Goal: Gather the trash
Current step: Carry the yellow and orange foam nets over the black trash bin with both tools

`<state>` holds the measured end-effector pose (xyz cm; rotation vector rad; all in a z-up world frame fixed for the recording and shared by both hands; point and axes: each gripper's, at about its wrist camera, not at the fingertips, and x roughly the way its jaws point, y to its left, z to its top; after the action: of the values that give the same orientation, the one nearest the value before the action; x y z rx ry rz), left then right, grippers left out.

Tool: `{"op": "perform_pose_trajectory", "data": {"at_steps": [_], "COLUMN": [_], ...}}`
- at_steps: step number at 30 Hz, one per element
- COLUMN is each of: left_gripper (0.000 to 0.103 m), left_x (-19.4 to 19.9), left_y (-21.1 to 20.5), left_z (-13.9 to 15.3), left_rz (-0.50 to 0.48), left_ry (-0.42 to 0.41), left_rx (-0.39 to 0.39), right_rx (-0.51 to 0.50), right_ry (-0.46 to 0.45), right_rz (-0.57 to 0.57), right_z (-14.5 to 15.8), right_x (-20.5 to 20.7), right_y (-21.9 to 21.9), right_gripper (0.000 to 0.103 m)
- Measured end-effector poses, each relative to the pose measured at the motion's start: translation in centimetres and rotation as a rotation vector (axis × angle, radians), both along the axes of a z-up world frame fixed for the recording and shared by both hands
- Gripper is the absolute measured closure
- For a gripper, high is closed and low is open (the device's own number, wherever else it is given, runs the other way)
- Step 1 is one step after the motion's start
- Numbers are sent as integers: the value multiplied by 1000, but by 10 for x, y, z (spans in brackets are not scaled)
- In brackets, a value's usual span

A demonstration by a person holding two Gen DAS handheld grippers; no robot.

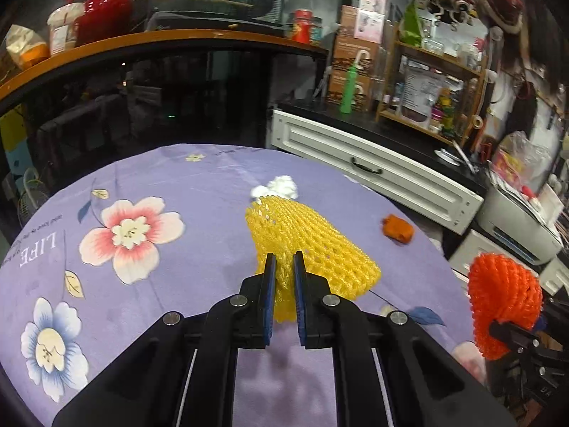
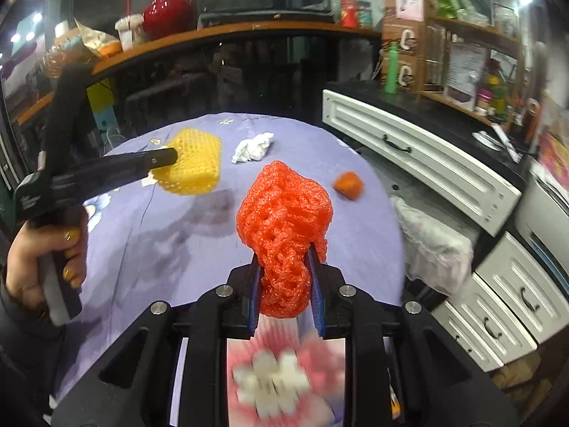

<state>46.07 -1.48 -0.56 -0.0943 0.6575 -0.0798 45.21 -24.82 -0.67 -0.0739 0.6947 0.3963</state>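
Gripping yellow foam net [image 1: 313, 249], left gripper [image 1: 284, 267] fingers clamped; right gripper [image 2: 284, 259] fingers clamped on orange foam net [image 2: 284, 210] above desk [image 1: 199, 192].

We see a round table [image 1: 149, 185] covered by a cloth, and behind it a dark glass counter [image 1: 160, 99] with a shelf on top, where a vase [image 1: 103, 10] stands. To the right of the table is a drawer cabinet [image 1: 373, 174]. On the table, the left gripper [image 1: 284, 270] holds one foam net [image 1: 306, 245] above the cloth; just behind this net lies a crumpled tissue [image 1: 275, 186], and to its right, apart from it, a small scrap [image 1: 398, 229]. The right gripper [image 2: 284, 259] holds a second foam net [image 2: 284, 206] at the right edge of the table, well apart from the first one. In the right wrist view a hand [image 2: 39, 259] is at the far left, around the handle of the left gripper.
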Motion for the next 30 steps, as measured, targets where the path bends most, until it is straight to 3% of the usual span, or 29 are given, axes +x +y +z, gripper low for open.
{"op": "perform_pose_trajectory", "data": {"at_steps": [15,24,30], "left_gripper": [93,93,93], "left_x": [-108,-138,-147], "left_y": [-102,-158,-189], "left_z": [9,-2,-19], "left_rz": [-252,-362,-405], "left_ry": [-35,-14,28], "left_rx": [-22,-48,-40], "right_rx": [94,90,91], "right_ry": [26,97,204], "right_rz": [-190,-327,-388], "right_z": [-24,-75,-126], "right_x": [-92,-113,-110], "right_y": [-106,-154,-178], "right_gripper": [79,79,79]}}
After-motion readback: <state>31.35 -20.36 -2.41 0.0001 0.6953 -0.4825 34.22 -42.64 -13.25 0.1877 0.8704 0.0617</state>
